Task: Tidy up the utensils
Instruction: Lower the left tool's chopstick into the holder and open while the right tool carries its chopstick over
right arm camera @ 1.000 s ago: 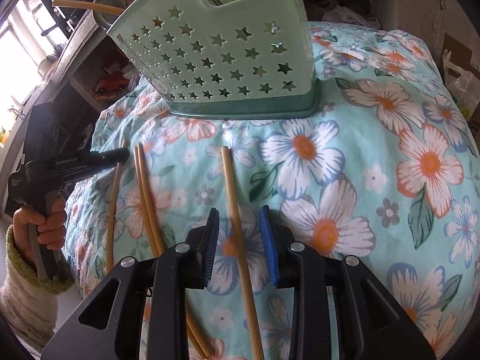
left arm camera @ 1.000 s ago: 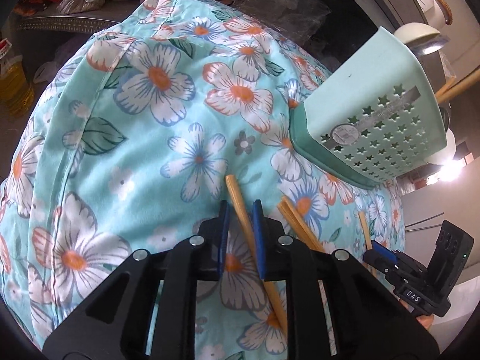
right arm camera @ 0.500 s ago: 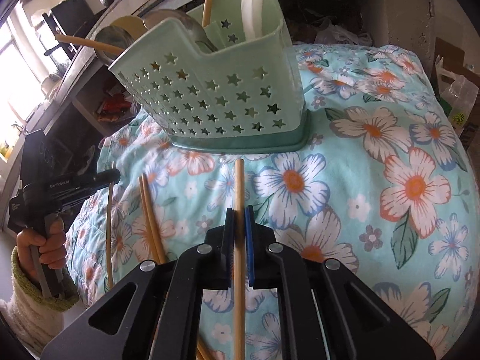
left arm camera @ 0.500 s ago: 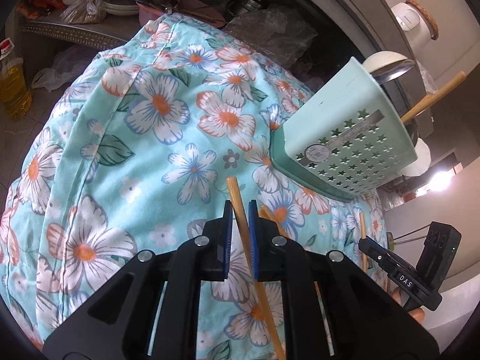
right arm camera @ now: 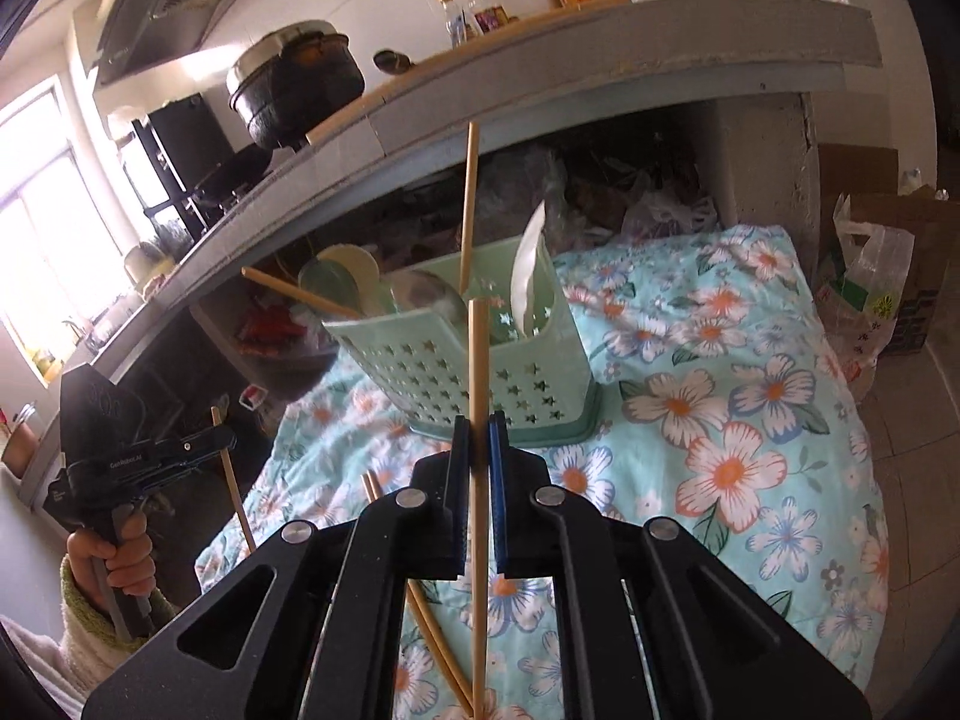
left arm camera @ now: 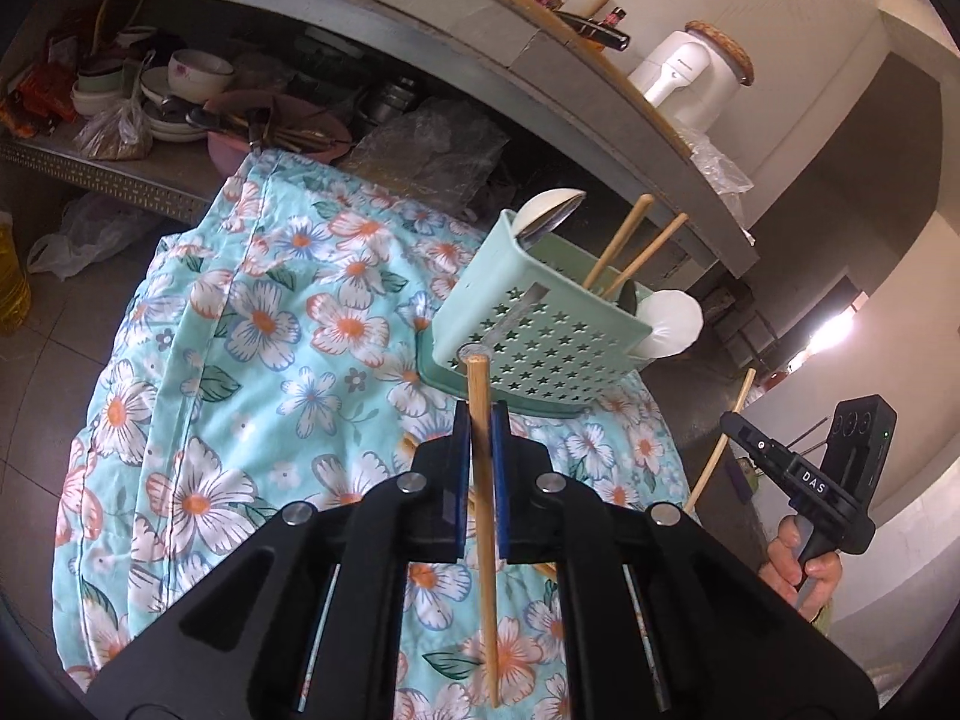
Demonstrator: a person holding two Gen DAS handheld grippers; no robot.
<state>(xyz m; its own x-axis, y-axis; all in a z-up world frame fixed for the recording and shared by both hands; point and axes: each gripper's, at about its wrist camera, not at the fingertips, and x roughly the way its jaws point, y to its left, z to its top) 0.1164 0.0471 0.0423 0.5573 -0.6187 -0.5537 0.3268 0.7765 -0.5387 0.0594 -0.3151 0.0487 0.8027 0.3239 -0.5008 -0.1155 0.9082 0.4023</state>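
Note:
My left gripper (left arm camera: 479, 420) is shut on a wooden chopstick (left arm camera: 485, 570), held above the floral cloth (left arm camera: 252, 324). My right gripper (right arm camera: 478, 429) is shut on another wooden chopstick (right arm camera: 478, 360), also lifted. The mint-green star-holed utensil basket (left arm camera: 540, 336) stands on the cloth ahead of both grippers; it also shows in the right wrist view (right arm camera: 480, 360). It holds chopsticks, spoons and a white ladle. Two more chopsticks (right arm camera: 432, 636) lie on the cloth below the right gripper. The right gripper shows in the left view (left arm camera: 804, 480), the left gripper in the right view (right arm camera: 144, 456), each with its chopstick.
A grey concrete counter (left arm camera: 540, 54) overhangs the cloth, with bottles and a white appliance (left arm camera: 690, 72) on top. Bowls and dishes (left arm camera: 180, 96) sit on the shelf below. A black pot (right arm camera: 294, 78) stands on the counter. Bags and a cardboard box (right arm camera: 876, 276) stand at the right.
Both grippers closed on a chopstick each and lifted them off the cloth, rising well above it. The basket now appears farther away and lower.

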